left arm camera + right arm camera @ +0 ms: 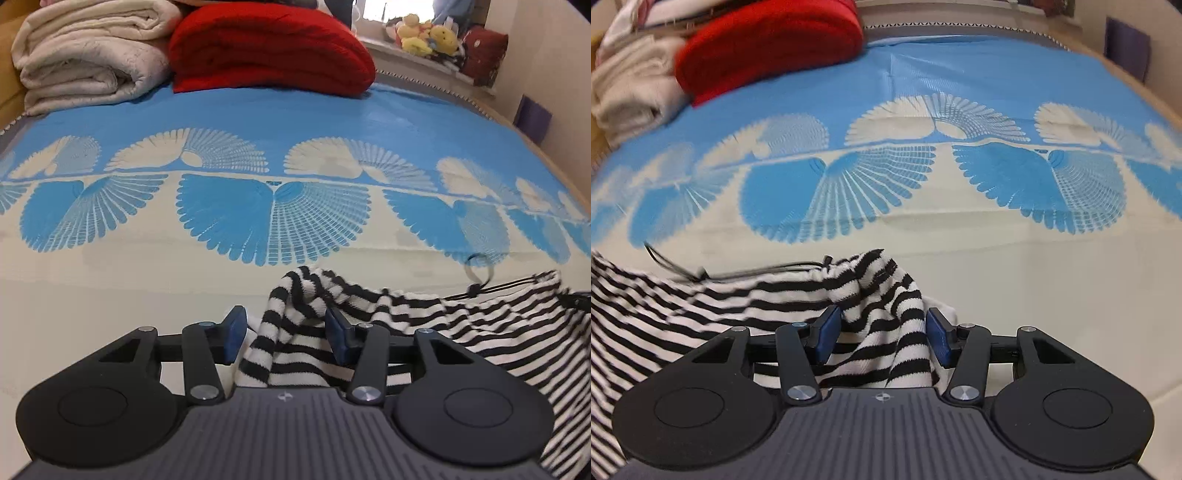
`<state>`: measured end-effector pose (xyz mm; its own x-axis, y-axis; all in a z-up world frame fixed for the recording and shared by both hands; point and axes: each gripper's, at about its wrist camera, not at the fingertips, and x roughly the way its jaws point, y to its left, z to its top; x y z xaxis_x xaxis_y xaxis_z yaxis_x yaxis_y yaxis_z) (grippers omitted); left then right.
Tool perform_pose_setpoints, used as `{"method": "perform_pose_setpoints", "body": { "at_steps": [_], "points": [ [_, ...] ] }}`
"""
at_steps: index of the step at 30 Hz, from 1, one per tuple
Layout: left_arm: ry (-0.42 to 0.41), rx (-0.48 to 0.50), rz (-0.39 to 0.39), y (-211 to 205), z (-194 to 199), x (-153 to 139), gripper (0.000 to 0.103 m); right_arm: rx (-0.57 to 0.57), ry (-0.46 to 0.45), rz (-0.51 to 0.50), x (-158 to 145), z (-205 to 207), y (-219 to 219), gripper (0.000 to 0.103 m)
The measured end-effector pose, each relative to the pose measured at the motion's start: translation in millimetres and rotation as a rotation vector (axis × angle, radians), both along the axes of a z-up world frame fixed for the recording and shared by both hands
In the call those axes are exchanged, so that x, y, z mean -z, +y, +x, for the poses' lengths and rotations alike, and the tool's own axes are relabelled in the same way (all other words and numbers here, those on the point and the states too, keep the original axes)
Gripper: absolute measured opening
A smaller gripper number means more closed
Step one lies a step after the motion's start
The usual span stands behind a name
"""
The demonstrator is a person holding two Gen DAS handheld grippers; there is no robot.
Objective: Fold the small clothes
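Here, left gripper (284, 334) tipped downward over the bedspread (147, 258), blue pads (236, 328) spread apart with a bunched fold of the striped garment (424, 325) standing between them. Cloth close against the right-hand pad, a clear gap to the left-hand one, so no squeeze on the fabric: jaws parted, cloth loose between. Rest of the garment trailing off to the right of this gripper and down toward the lower right corner, flat on the cream part of the bedspread. Black drawstring (476, 277) looped just ahead and to the right, at the garment's top hem.

Likewise, right gripper (882, 332) angled down, pads (938, 338) apart, another raised fold of the striped garment (701, 314) between them. Fabric brushing both pads or nearly so; hard to tell contact from the blur, but no visible pinch, jaws standing open. Bulk of the garment spreading to the left of this gripper, blurred there. Drawstring (665, 262) ahead and far to the left along the hem.

Well ahead of both grippers, at the far end of the bed: red folded blanket (269, 51), cream folded blanket (85, 55) to its left. Farther ahead and right of the left gripper, yellow plush toys (428, 35) on a sill.
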<state>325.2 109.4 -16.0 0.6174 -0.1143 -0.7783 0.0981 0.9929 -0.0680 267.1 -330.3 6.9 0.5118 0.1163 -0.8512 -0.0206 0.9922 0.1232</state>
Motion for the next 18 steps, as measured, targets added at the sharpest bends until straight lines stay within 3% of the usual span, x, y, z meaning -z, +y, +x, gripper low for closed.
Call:
{"method": "perform_pose_setpoints", "body": {
  "at_steps": [1,2,3,4,6,7,8,10,12,13,15,16,18],
  "points": [
    [0.008,-0.001,0.016,-1.2,1.5,2.6,0.037,-0.013,-0.004,-0.016,1.6,1.3,4.1,0.051],
    [0.014,0.003,0.026,-1.7,3.7,4.9,0.024,-0.030,-0.013,-0.031,3.3,2.4,8.5,0.037],
    [0.018,0.010,0.028,-0.8,5.8,6.3,0.003,-0.051,-0.015,-0.042,5.1,3.2,11.8,0.012],
    [-0.006,0.008,0.040,0.7,5.9,4.1,0.003,-0.077,-0.013,-0.055,7.1,4.2,16.3,0.007],
    [-0.176,-0.081,0.126,5.9,-0.2,-14.7,0.003,-0.075,-0.071,-0.089,1.7,4.2,21.2,0.004],
    [-0.245,-0.117,0.114,11.1,-3.2,-23.7,0.003,-0.046,-0.139,-0.071,-8.6,2.9,19.0,0.004],
    [-0.264,-0.136,0.105,14.3,-3.2,-26.7,0.003,-0.013,-0.241,0.000,-24.7,-0.4,13.8,0.004],
    [-0.159,-0.121,0.103,11.2,5.7,-13.2,0.003,0.009,-0.357,0.030,-42.5,-4.4,13.5,0.004],
    [-0.009,-0.087,0.137,2.9,16.4,7.3,0.009,0.001,-0.284,-0.011,-31.2,1.7,20.3,0.008],
    [0.044,-0.077,0.142,1.0,19.7,13.9,0.017,-0.006,-0.188,-0.039,-17.2,8.3,24.9,0.010],
    [0.033,-0.106,0.125,6.4,18.0,10.0,0.030,-0.008,-0.072,-0.115,2.5,15.0,32.5,0.017],
    [0.005,-0.125,0.092,12.6,15.4,3.1,0.040,-0.015,-0.070,-0.123,3.0,14.5,33.8,0.021],
    [-0.020,-0.171,-0.004,30.8,10.5,-8.8,0.052,-0.004,-0.112,-0.102,-8.1,8.6,30.1,0.043]
  ]
}}
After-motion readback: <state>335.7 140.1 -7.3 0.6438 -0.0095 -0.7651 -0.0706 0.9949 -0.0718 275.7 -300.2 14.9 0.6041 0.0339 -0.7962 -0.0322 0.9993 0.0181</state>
